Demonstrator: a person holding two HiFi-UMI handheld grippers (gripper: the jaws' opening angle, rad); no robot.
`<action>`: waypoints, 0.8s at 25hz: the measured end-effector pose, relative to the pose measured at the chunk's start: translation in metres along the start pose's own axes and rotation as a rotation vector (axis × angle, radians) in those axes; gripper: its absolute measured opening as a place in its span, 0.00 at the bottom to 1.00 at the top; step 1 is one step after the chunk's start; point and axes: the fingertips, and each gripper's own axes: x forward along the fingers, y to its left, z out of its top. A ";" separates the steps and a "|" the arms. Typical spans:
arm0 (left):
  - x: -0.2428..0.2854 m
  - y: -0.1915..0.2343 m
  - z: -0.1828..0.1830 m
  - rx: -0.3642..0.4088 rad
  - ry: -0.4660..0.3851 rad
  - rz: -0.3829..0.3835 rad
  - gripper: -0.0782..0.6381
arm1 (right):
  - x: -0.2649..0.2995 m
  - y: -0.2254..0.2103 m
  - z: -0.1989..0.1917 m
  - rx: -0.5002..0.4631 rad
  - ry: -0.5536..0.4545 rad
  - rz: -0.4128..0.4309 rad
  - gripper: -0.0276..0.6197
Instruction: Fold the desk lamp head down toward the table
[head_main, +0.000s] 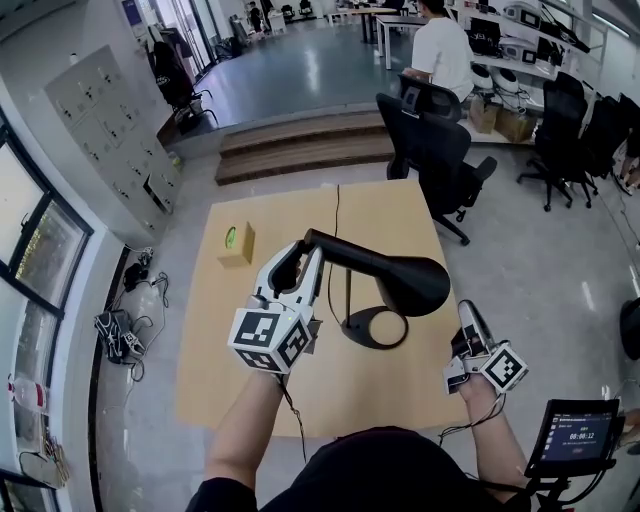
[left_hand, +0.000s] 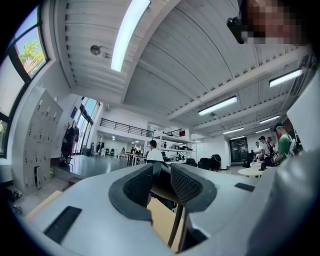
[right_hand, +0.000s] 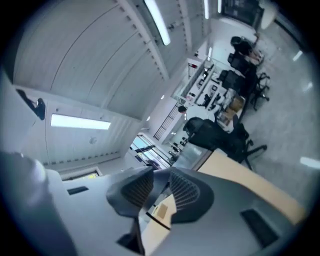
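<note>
Closest to the person, off the near right side of the bench (head_main: 215, 365), the right gripper (head_main: 468, 312) hangs free with its jaws spread and nothing between them, well apart from the lamp (head_main: 370, 262). A little farther in, the left gripper (head_main: 300, 255) is pinching the rear end of the lamp's arm (head_main: 345, 252). From that grip the arm runs right to the head (head_main: 418, 285), which hangs over the round base (head_main: 352, 332) near the middle of the bench. Beyond the lamp a small box (head_main: 237, 243) sits near the far left corner, and an office chair (head_main: 435, 150) stands past the far edge.

The fold seems to be under way rather than finished, since the head still looks clear of the bench. The next move likely calls for easing the arm down about its hinge while the base stays flat. The free gripper could steady the base or guide the head.

Only the head view shows the whole lamp and both grippers at once, though it cannot show how high the head hangs. The left gripper view alone shows the ribbed pads (left_hand: 137, 187) closed on the dark arm, with the thin post (left_hand: 175, 225) below. The right gripper view confirms the empty gap, with only bench and box (right_hand: 162, 209) beyond.
</note>
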 end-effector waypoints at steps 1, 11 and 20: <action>0.000 0.001 0.000 -0.002 -0.003 0.002 0.27 | 0.002 0.001 0.009 -0.070 0.002 -0.014 0.18; 0.003 0.000 0.002 -0.012 0.016 -0.001 0.27 | 0.051 0.004 -0.006 -0.515 0.234 -0.100 0.18; 0.002 -0.002 0.008 -0.015 0.016 0.000 0.27 | 0.051 0.000 -0.020 -0.459 0.230 -0.095 0.18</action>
